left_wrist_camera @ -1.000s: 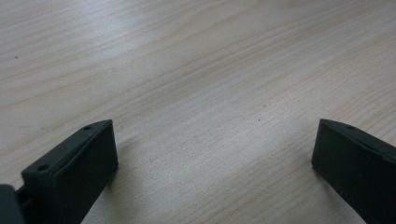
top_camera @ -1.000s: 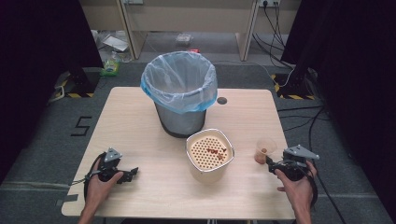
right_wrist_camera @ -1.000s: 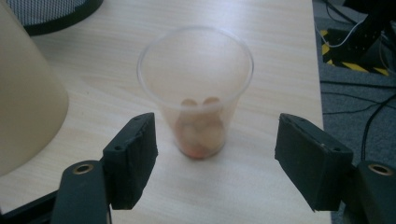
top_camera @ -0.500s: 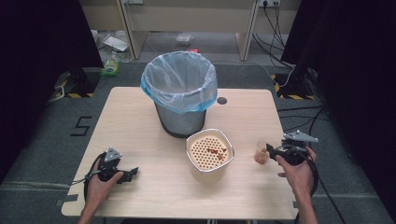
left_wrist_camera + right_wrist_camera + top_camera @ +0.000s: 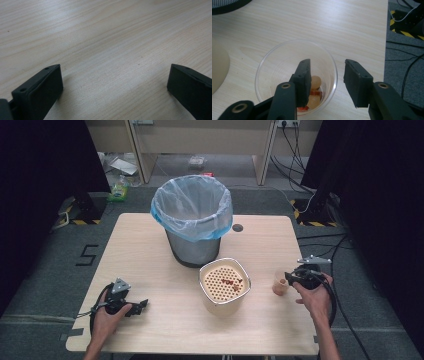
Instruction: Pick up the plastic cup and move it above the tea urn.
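A small clear plastic cup [image 5: 274, 70] stands on the wooden table [image 5: 150, 265] near its right edge, with pale round pieces [image 5: 315, 82] and red bits at its bottom. My right gripper [image 5: 327, 75] is open and straddles the cup's near rim, one jaw inside and one outside. In the high view the cup [image 5: 279, 285] sits just left of that gripper [image 5: 290, 278]. My left gripper [image 5: 141, 305] rests at the table's front left, open over bare wood [image 5: 113, 77].
A grey bin [image 5: 192, 220] with a blue liner stands at the table's middle back. In front of it sits a cream container [image 5: 225, 287] with a perforated insert and some red scraps. A round hole [image 5: 237, 227] lies beside the bin. Cables trail on the floor at right.
My right gripper has moved forward and left to the cup, and one jaw now reaches inside it. The left gripper has stayed where it was.
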The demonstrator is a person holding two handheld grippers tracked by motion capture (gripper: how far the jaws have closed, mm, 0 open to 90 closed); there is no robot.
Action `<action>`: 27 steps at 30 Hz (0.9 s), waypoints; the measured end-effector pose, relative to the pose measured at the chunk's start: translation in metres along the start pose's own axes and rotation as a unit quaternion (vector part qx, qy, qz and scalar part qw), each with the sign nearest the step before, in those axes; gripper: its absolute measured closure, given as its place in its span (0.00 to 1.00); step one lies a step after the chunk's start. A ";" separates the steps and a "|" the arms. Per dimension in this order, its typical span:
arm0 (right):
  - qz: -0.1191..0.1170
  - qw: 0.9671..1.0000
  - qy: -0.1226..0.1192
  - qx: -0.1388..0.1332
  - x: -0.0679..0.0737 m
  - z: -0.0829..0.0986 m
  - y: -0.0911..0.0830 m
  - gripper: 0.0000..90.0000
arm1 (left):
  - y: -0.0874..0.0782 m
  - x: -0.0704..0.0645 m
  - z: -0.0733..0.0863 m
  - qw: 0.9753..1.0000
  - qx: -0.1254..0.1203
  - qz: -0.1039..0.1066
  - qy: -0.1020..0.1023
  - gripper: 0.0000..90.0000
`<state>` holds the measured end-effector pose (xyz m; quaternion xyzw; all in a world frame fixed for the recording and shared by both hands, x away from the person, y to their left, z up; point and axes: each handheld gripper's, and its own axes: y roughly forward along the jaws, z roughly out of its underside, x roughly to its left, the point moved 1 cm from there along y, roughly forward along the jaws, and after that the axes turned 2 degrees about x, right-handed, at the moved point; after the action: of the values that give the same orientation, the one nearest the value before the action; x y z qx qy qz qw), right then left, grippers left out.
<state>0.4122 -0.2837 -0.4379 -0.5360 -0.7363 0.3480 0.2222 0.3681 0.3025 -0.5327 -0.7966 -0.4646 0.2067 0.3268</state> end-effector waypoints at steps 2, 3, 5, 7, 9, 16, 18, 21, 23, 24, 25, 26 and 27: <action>0.001 1.000 0.001 0.006 -0.001 0.000 0.003 0.67 | 0.000 0.000 0.000 1.000 0.000 0.000 0.001 0.00; -0.001 1.000 0.000 0.009 -0.001 0.001 0.004 0.69 | 0.000 0.000 0.000 1.000 0.000 0.000 0.001 0.00; -0.007 1.000 0.001 0.018 -0.002 0.003 0.007 0.72 | 0.000 0.000 0.000 1.000 0.000 0.000 0.001 0.00; -0.009 1.000 -0.006 0.026 -0.002 0.005 0.010 0.75 | 0.000 0.000 0.000 1.000 0.000 0.000 0.001 0.00; -0.012 0.999 -0.012 0.028 -0.002 0.008 0.012 0.81 | 0.000 0.000 0.000 1.000 0.000 0.000 0.000 0.00; -0.030 0.998 -0.056 -0.004 0.007 0.009 0.002 0.98 | 0.000 0.000 0.000 1.000 0.000 0.000 0.000 0.00; -0.013 0.997 -0.078 -0.018 0.011 0.007 -0.003 0.98 | 0.000 0.000 0.000 1.000 0.000 0.000 0.000 0.00; -0.001 0.995 -0.083 -0.051 0.018 0.004 -0.008 0.98 | 0.000 0.000 0.000 1.000 0.000 0.000 0.000 0.00; 0.001 0.994 -0.081 -0.079 0.023 0.002 -0.012 0.98 | 0.000 0.000 0.000 1.000 0.000 0.000 0.000 0.00; 0.001 0.993 -0.080 -0.090 0.025 0.001 -0.013 0.98 | 0.000 0.000 0.000 1.000 0.000 0.000 0.000 0.00; 0.003 0.992 -0.080 -0.098 0.027 -0.001 -0.013 0.98 | 0.000 0.000 0.000 1.000 0.000 0.000 0.000 0.00; 0.006 0.992 -0.085 -0.097 0.029 -0.002 -0.013 0.98 | 0.000 0.000 0.000 1.000 0.000 0.000 0.000 0.00; 0.006 0.991 -0.088 -0.097 0.030 -0.004 -0.014 0.98 | 0.000 0.000 0.000 1.000 0.000 0.000 0.000 0.00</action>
<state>0.3965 -0.2563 -0.4264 -0.5267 -0.7799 0.3225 0.1011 0.3682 0.3025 -0.5327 -0.7966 -0.4647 0.2064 0.3269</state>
